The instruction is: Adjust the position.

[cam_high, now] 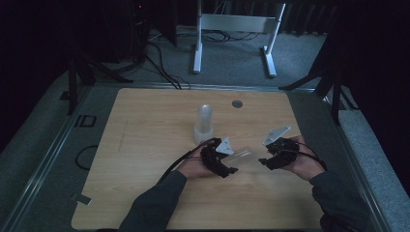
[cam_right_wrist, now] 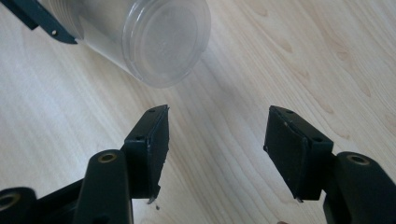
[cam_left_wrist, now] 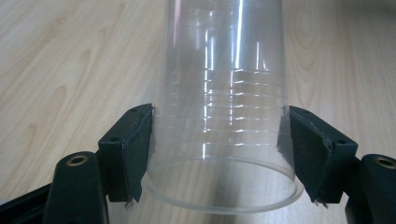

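Observation:
A clear plastic cup (cam_left_wrist: 224, 70) lies on its side just above the wooden table (cam_high: 145, 145). My left gripper (cam_left_wrist: 219, 116) is shut on it, with a pad pressed on each side of the wall near the rim. From above, the left gripper (cam_high: 231, 158) points right and the cup (cam_high: 241, 155) sticks out toward the right gripper (cam_high: 266, 153). My right gripper (cam_right_wrist: 219, 116) is open with nothing between its pads, only bare wood. The cup's closed bottom (cam_right_wrist: 163, 42) faces it, a short way ahead at the upper left.
A tall clear stack of cups (cam_high: 204, 123) stands just behind the left hand at the table's middle. A round grey grommet (cam_high: 236, 103) sits near the far edge. Behind the table stand a white frame (cam_high: 232, 29) and dark tripod legs, with cables on the floor.

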Tool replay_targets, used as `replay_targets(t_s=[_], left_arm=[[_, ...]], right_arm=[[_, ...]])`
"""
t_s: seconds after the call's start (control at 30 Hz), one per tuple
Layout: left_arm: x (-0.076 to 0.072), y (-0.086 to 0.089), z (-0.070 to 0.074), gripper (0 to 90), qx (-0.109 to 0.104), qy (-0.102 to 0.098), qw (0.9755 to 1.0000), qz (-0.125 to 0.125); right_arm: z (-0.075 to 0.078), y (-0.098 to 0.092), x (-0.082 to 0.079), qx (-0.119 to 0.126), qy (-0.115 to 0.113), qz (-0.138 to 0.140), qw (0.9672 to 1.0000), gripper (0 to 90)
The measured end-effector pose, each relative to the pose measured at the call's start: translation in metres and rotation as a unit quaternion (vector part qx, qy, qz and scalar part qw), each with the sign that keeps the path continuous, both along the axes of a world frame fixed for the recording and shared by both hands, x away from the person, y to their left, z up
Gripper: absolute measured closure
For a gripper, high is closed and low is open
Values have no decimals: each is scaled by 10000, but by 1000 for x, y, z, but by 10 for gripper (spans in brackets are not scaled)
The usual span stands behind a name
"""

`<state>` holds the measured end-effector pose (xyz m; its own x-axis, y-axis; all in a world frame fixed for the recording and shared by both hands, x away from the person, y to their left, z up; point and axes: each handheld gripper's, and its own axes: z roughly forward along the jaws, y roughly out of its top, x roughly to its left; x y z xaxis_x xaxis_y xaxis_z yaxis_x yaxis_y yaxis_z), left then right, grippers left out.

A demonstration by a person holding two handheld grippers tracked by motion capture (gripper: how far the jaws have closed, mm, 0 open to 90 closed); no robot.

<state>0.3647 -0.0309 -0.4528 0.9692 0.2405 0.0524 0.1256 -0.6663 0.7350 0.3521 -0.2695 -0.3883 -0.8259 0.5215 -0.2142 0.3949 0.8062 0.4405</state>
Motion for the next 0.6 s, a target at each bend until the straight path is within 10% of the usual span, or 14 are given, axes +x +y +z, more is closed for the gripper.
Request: replay_targets(t_s=[0.6], left_arm=[[-1, -4, 4, 279, 288, -72, 9993, -225]], right_arm=[[6, 9, -4, -460, 262, 611, 9967, 403]])
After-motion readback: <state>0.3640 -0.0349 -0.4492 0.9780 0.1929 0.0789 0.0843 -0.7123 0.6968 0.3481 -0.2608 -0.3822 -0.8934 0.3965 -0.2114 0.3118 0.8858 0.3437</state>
